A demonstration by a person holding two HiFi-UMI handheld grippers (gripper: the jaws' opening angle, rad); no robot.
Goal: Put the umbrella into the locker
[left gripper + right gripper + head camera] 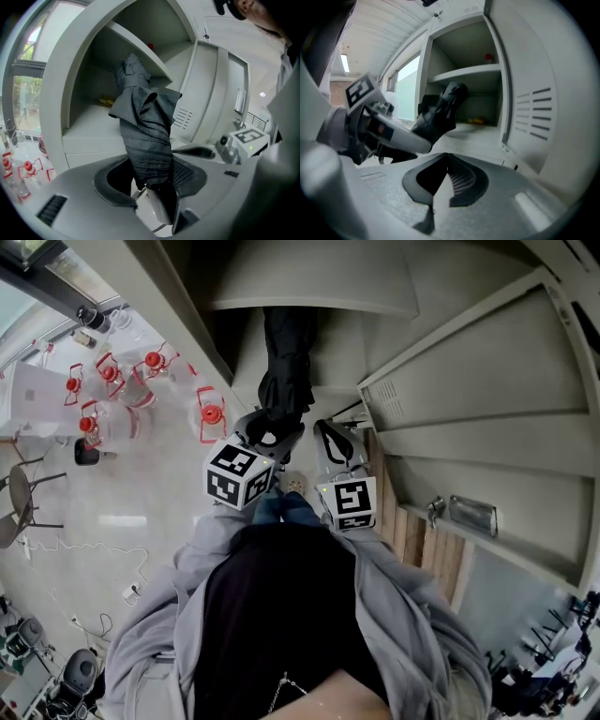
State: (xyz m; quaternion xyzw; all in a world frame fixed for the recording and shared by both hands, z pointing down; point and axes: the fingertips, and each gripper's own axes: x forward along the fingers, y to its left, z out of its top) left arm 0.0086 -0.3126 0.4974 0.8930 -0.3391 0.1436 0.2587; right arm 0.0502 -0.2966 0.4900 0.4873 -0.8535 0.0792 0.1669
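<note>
On the floor (141, 484) at far left stands a cluster of clear water jugs (120, 390) with red caps. Next to them comes the left tongs (152, 176), clamped on the lower end of the umbrella (145, 131). The umbrella is black, folded and rumpled. It juts out from the tongs toward the open locker (84, 70), with its far end in front of the compartment below the shelf (140, 47). Whether that end has crossed the locker's edge cannot be told. In the head view the umbrella (286, 362) runs up into the dark opening.

A small yellow thing (107, 100) lies at the back of the lower compartment, and a red thing (488, 57) sits on the shelf above.

Just right of the left tongs, the right tongs (442, 161) hang with their tips pressed together and nothing between them, apart from the umbrella. Farthest right is the locker door (487, 399), swung wide open, with vent slots showing on its inner face.
</note>
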